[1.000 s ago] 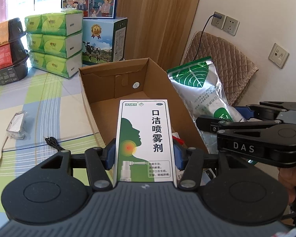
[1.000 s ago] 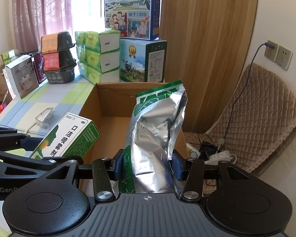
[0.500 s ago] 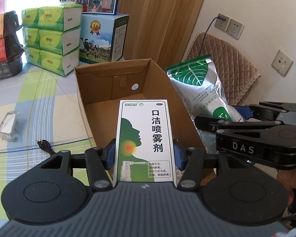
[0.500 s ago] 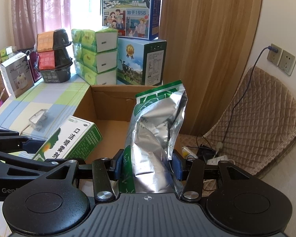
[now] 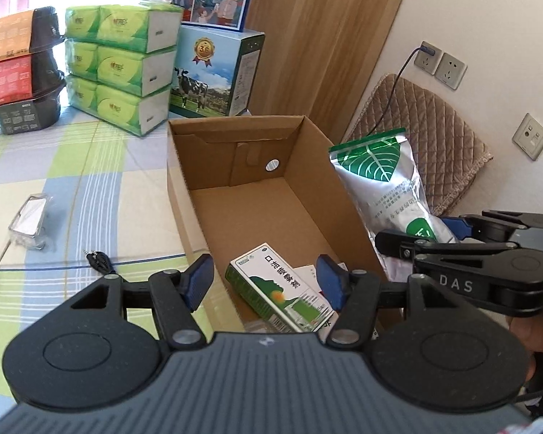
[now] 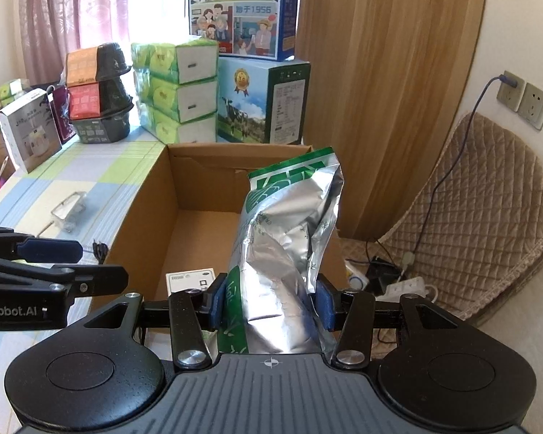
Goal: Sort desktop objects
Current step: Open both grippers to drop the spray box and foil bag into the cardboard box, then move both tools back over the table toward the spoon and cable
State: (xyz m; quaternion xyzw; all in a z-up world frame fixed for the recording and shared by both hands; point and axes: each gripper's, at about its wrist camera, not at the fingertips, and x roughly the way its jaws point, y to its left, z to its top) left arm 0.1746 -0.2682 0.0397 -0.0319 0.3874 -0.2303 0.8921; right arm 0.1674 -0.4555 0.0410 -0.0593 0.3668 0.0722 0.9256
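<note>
We see the left gripper [image 5: 266, 282], jaws spread wide and empty, above the spray box [image 5: 278, 287] lying in the carton [image 5: 235, 133]. The right gripper [image 6: 269, 305] clamps the foil pouch [image 6: 289, 238] upright between its jaws, poised over the carton for stowing.

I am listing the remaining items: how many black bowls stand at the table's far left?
3, in one stack: the orange-label bowl on top, the red-label bowl in the middle, the grey-label bowl at the bottom. More may be hidden behind.

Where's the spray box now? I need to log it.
In the left wrist view the spray box lies in the near end of the carton, below the open left claw, on some papers.
</note>
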